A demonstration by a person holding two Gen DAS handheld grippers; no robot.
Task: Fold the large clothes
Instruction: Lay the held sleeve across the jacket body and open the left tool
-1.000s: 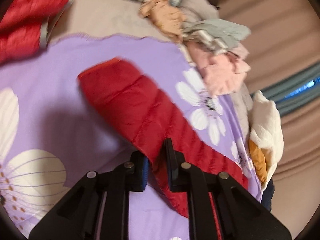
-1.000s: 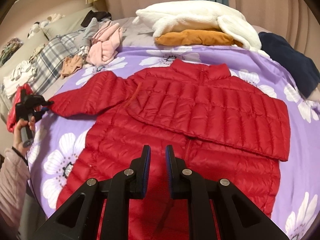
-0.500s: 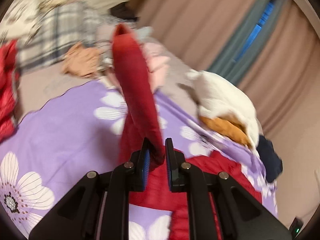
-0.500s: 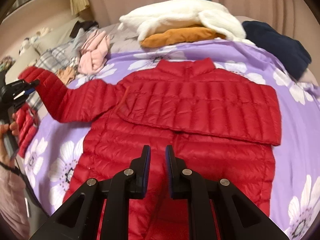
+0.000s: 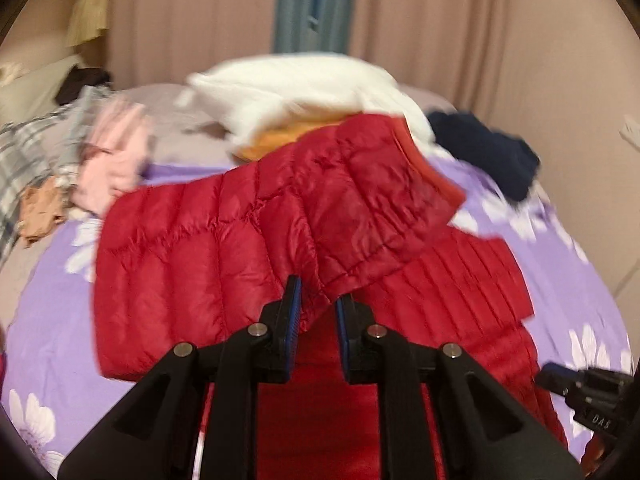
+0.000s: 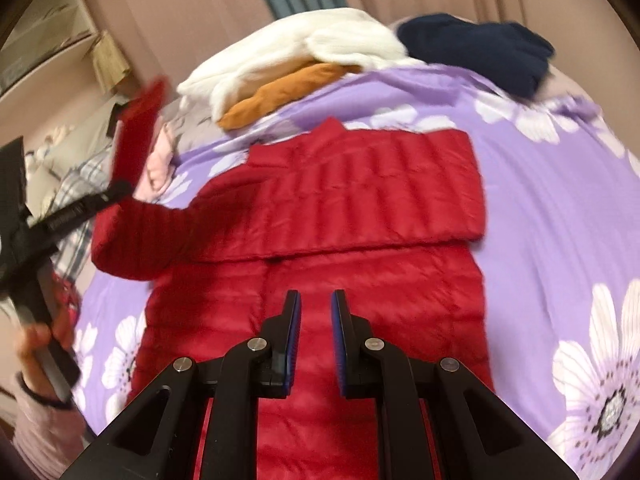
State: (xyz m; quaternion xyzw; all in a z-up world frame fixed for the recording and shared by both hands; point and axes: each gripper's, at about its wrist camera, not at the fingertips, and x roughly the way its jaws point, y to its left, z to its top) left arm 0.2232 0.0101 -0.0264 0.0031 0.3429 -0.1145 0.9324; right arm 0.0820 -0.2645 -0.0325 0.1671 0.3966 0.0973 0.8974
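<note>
Sleeve [image 5: 280,216] slants up off flat red jacket [image 6: 360,208], cuff highest.

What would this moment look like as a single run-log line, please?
left gripper: shut on red puffer jacket sleeve, lifted | right gripper: shut, empty, over jacket | other sleeve: folded across chest

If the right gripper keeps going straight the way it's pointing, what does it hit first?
Most likely the red puffer jacket lying on the bed; the right gripper points down at its lower front, though depth is hard to judge.
</note>
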